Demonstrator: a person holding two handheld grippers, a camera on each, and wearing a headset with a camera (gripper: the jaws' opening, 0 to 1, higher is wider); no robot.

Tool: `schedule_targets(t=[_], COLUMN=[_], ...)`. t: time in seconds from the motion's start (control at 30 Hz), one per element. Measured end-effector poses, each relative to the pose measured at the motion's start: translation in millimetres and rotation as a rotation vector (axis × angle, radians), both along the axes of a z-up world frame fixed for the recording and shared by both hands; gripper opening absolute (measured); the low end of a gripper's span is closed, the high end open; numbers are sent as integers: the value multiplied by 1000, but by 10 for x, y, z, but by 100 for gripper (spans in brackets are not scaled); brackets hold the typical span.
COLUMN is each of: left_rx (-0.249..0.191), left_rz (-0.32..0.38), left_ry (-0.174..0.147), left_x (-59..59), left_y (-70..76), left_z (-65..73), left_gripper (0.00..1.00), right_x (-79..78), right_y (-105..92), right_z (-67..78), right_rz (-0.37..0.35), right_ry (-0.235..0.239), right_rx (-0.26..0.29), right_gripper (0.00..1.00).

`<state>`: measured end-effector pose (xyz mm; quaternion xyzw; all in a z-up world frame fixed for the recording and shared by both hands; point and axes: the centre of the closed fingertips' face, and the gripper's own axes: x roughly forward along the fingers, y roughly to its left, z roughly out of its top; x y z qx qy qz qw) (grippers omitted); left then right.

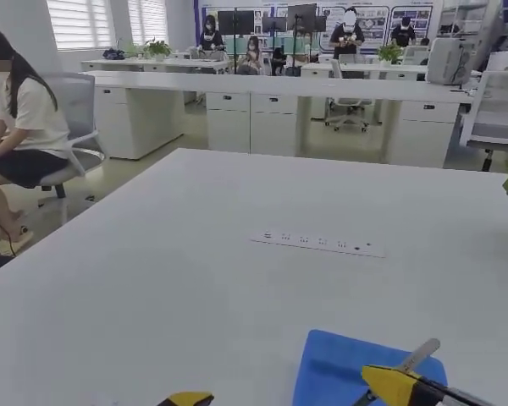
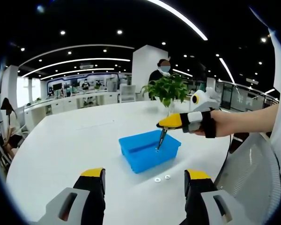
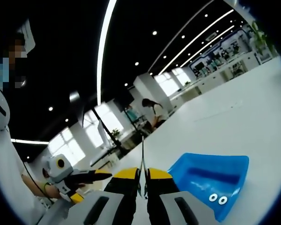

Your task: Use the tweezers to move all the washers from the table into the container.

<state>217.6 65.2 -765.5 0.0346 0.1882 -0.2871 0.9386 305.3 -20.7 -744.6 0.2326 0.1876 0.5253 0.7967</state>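
A blue container (image 2: 150, 150) sits on the white table (image 2: 75, 145). Two small washers (image 2: 162, 178) lie on the table just in front of it, close to my left gripper (image 2: 145, 180), which stands open and holds nothing. My right gripper (image 2: 165, 124) hovers over the container, shut on the tweezers (image 2: 160, 139), whose tip points down into it. In the right gripper view the tweezers (image 3: 142, 154) rise from the shut right gripper (image 3: 143, 176). Two washers (image 3: 218, 199) show against the blue container (image 3: 210, 171); whether they lie inside it I cannot tell. The head view catches the container (image 1: 339, 372) and the tweezers (image 1: 416, 353).
A flush socket strip (image 1: 317, 244) lies in the table's middle. A potted plant (image 2: 166, 91) stands behind the container, with a person beyond it. Other desks, chairs and seated people fill the room behind the table's far edge (image 1: 322, 161).
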Motion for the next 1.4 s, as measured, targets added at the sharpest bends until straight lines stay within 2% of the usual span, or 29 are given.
schedule_targets(t=[0.23, 0.6, 0.63, 0.67, 0.73, 0.83, 1.0, 1.07, 1.17, 1.4], left_rx=[-2, 0, 0, 0, 2, 3, 6, 6, 8, 14], left_rz=[-1, -2, -3, -4, -4, -4, -3, -4, -6, -8], left_ry=[3, 9, 10, 11, 12, 15, 19, 20, 20, 22], left_x=[-1, -9, -10, -11, -11, -12, -12, -12, -13, -19], left_y=[-3, -6, -7, -8, -7, -5, 3, 1, -2, -4], left_z=[-6, -17, -19, -20, -23, -30, -38, -40, -43, -54], left_gripper=[68, 68, 68, 68, 67, 67, 67, 67, 67, 66], right_x=[155, 436, 458, 492, 515, 575, 546, 552, 568, 564], right_y=[-79, -216, -220, -251, -257, -261, -237, -240, -262, -216], right_z=[-38, -220, -238, -318, -378, -442, -487, -524, -602, -645], right_rz=[-61, -172, -182, -203, -211, -216, -215, -212, -213, -194], right_ry=[19, 82, 83, 78, 62, 81, 73, 65, 34, -6], right_rx=[2, -11, -22, -83, -135, -122, -168, -192, -260, -314], right_gripper=[3, 3, 3, 3, 3, 3, 3, 3, 3, 3])
